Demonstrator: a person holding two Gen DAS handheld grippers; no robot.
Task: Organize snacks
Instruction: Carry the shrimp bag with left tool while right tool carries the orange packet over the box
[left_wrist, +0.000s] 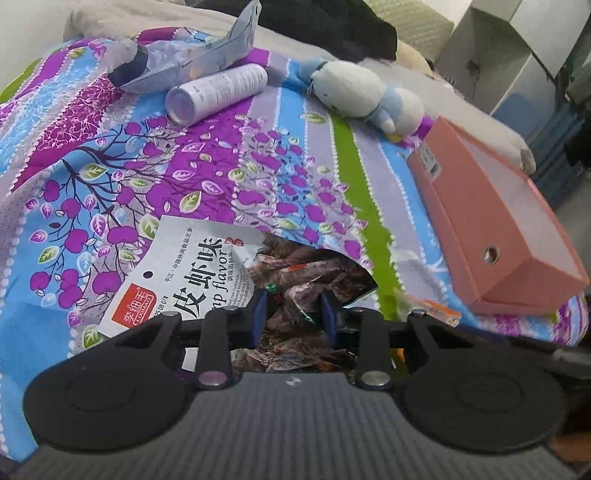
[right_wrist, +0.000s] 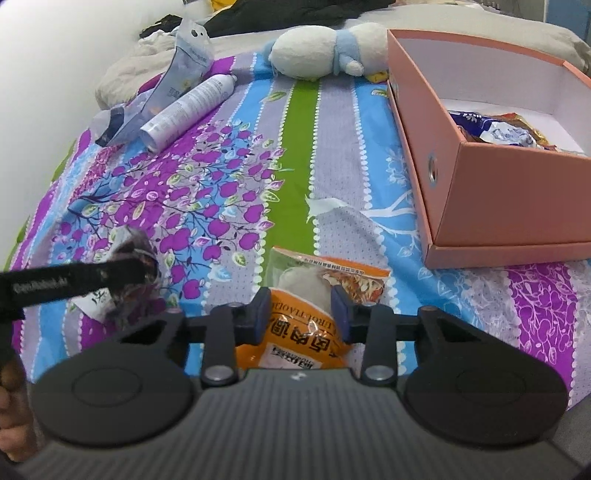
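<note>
A white and dark shrimp-flavour snack packet (left_wrist: 207, 273) sits between the blue pads of my left gripper (left_wrist: 294, 315), which is shut on its crumpled dark middle. In the right wrist view the same packet (right_wrist: 129, 254) hangs bunched just above the bedsheet, with the left gripper's black finger (right_wrist: 118, 271) clamped on it. My right gripper (right_wrist: 301, 312) is shut on an orange snack packet (right_wrist: 295, 332) lying on the sheet, its pads pressing both sides. The open pink box (right_wrist: 480, 184) at the right holds several wrapped snacks (right_wrist: 498, 129).
A purple, blue and green patterned bedsheet (right_wrist: 295, 147) covers the bed. At the far side lie a white spray can (right_wrist: 188, 107), a silvery pouch (right_wrist: 184, 62) and a white and blue plush toy (right_wrist: 325, 51). The pink box (left_wrist: 498, 221) stands near the bed's right edge.
</note>
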